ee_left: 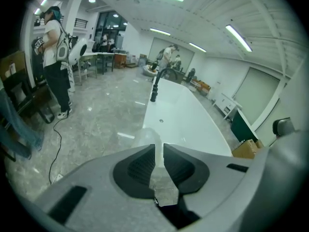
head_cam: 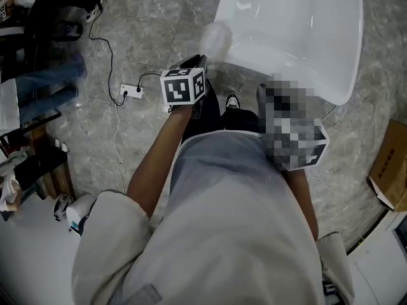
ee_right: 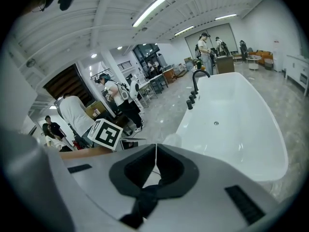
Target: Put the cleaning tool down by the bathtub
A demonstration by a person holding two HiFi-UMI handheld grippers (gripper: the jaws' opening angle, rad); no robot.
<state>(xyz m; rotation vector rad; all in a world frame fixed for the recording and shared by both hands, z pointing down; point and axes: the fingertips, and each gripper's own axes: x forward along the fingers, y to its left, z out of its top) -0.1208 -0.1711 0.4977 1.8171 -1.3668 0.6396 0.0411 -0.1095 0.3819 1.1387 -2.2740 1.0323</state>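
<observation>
The cleaning tool, a pale, see-through rounded thing, stands on the grey floor against the near corner of the white bathtub. My left gripper hovers just short of it; a narrow gap shows between the pads and nothing is pressed in it. The tool shows beyond the left gripper, beside the bathtub. My right gripper has its pads meeting, with nothing in them. In the head view a mosaic patch covers most of it. The tool sits at the tub corner.
A white power strip with a black cable lies on the floor to the left. A cardboard box sits at the right. My shoe is near the tub. A black faucet rises at the tub's far end. A person stands at the left.
</observation>
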